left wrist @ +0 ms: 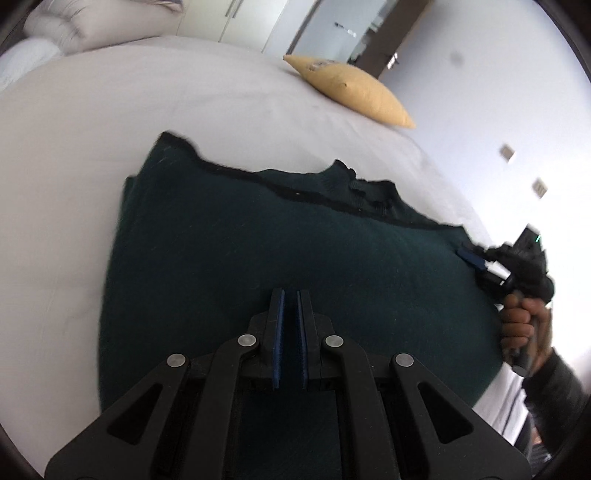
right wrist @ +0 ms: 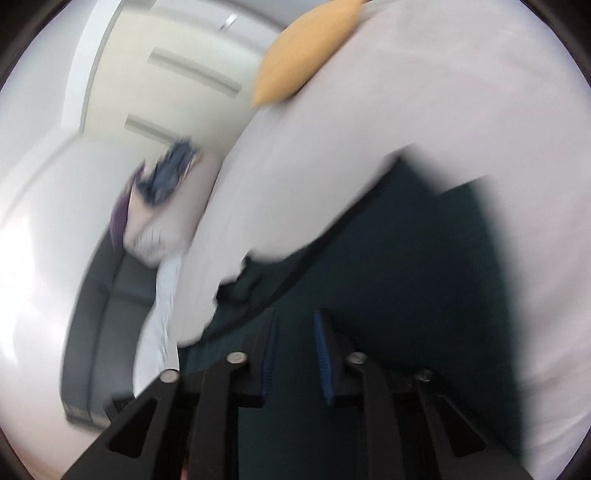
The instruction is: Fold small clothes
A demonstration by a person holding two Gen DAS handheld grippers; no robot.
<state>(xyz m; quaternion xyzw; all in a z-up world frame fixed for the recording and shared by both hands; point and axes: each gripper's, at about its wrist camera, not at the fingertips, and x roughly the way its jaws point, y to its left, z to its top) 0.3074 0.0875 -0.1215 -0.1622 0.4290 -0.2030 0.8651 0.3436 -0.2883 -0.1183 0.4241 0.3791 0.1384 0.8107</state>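
A dark green sweater (left wrist: 295,240) lies spread flat on the white bed (left wrist: 184,103), its black-trimmed neckline along the far side. My left gripper (left wrist: 290,295) hovers over the sweater's near middle, its blue pads almost together and nothing visibly pinched. In the left wrist view my right gripper (left wrist: 466,256) points at the sweater's right edge, held by a hand (left wrist: 521,321). The right wrist view is blurred: there the right gripper (right wrist: 295,319) shows a narrow gap between its pads above the sweater (right wrist: 406,277), with no cloth seen between them.
A yellow cushion (left wrist: 354,88) rests at the bed's far side, also visible as the yellow cushion (right wrist: 306,55). White pillows (left wrist: 55,33) are piled at the far left corner. A patterned pillow (right wrist: 162,206) and cupboard doors (right wrist: 166,74) lie beyond the bed (right wrist: 406,110).
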